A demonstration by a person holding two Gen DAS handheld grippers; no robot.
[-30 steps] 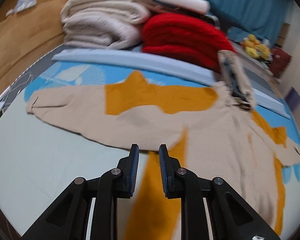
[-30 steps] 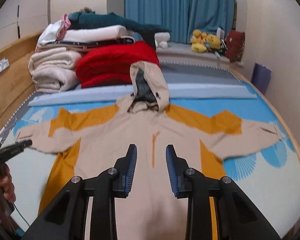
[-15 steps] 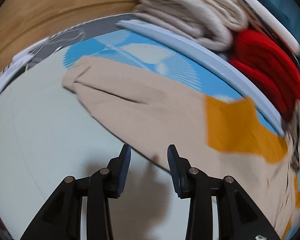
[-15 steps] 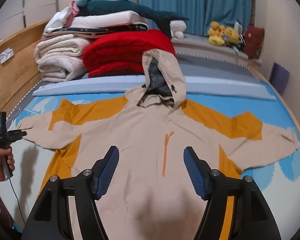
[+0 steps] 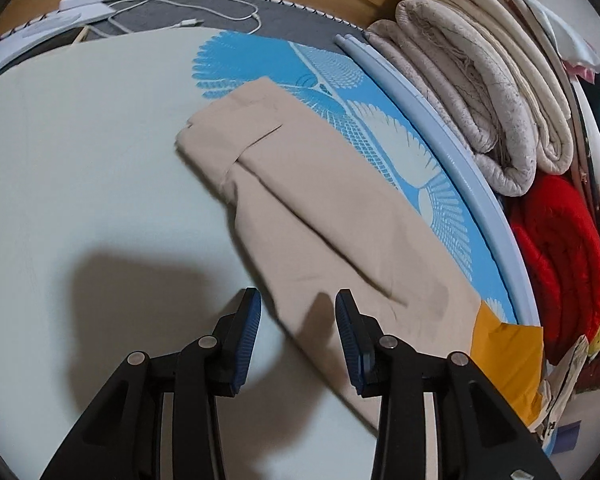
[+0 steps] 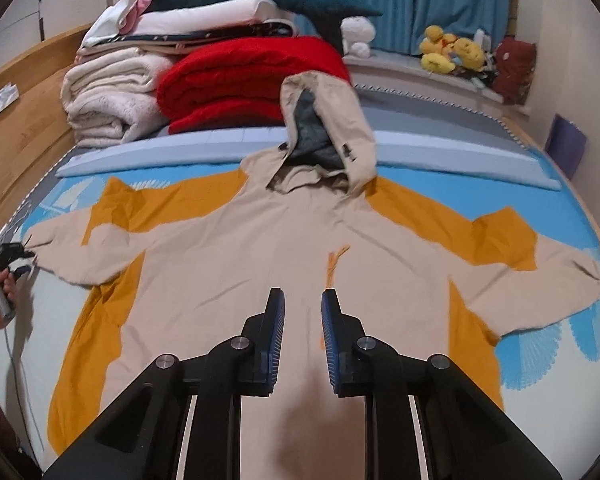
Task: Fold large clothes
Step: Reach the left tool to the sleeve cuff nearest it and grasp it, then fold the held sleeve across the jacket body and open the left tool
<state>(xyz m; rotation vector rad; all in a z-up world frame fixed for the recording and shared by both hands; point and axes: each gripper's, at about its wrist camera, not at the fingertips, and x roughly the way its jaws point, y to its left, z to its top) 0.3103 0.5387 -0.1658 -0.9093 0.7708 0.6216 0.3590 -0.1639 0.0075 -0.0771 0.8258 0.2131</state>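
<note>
The left gripper (image 5: 298, 334) has swung out to the hooded jacket's (image 6: 284, 256) sleeve (image 5: 300, 200), jaws apart and empty; the right gripper's (image 6: 302, 336) jaws are closing, nothing between. Grip the cuff (image 5: 224, 136) squarely.

The jacket (image 6: 260, 264) hem is hidden behind the right gripper (image 6: 302, 300), its hood (image 6: 332, 120) slightly blurred.

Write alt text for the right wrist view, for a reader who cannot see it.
A beige and orange hooded jacket lies spread flat on a bed, sleeves out to both sides. The right gripper hangs above its chest with jaws closing and nothing between the fingers. Folded blankets are stacked behind the hood.
</note>
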